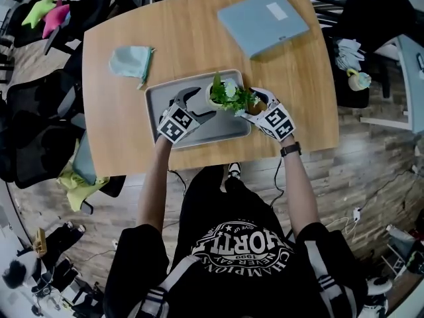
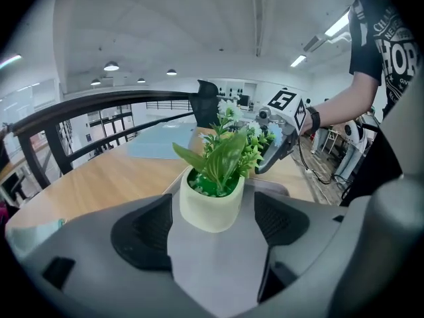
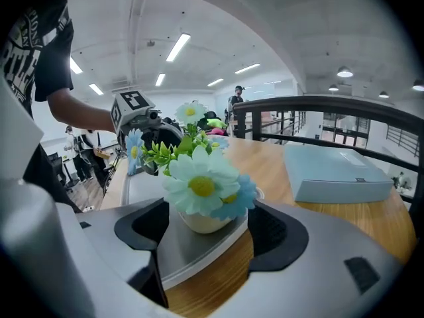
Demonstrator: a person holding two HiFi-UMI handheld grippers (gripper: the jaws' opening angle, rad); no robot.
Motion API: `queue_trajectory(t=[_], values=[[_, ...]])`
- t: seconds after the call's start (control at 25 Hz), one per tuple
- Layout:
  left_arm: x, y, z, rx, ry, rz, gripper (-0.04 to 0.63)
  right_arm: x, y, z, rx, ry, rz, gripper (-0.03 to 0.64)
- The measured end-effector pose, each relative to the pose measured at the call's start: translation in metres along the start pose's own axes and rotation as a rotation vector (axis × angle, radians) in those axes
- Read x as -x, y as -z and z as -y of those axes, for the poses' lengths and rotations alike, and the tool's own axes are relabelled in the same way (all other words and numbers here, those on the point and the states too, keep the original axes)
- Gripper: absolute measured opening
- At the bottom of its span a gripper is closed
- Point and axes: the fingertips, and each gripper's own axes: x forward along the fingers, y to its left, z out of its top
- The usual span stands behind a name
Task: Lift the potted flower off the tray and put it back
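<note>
A small cream pot with green leaves and white and blue daisies, the potted flower, stands on the far right part of the grey tray. My left gripper reaches in from the left and my right gripper from the right. In the left gripper view the pot sits between wide-apart pads with a gap on each side, above the tray floor. In the right gripper view the pot stands behind the daisies, between spread pads that do not touch it. Both grippers are open.
The tray lies on a wooden table. A pale blue flat box rests at the far right and a mint cloth pouch at the far left. Black chairs stand beside the table's left edge.
</note>
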Motion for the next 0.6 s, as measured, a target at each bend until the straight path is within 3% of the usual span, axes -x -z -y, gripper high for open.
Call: queue_trajectory(t=[0.28, 0.6], values=[[-0.017, 0.005, -0.002, -0.028, 0.071, -0.003, 0.391, -0.021, -0.003, -0.002, 0.042, -0.066, 0.01, 0.402], [-0.033, 0.018, -0.003, -0.062, 0.098, -0.018, 0.405, -0.037, -0.004, -0.003, 0.078, -0.108, 0.004, 0.393]])
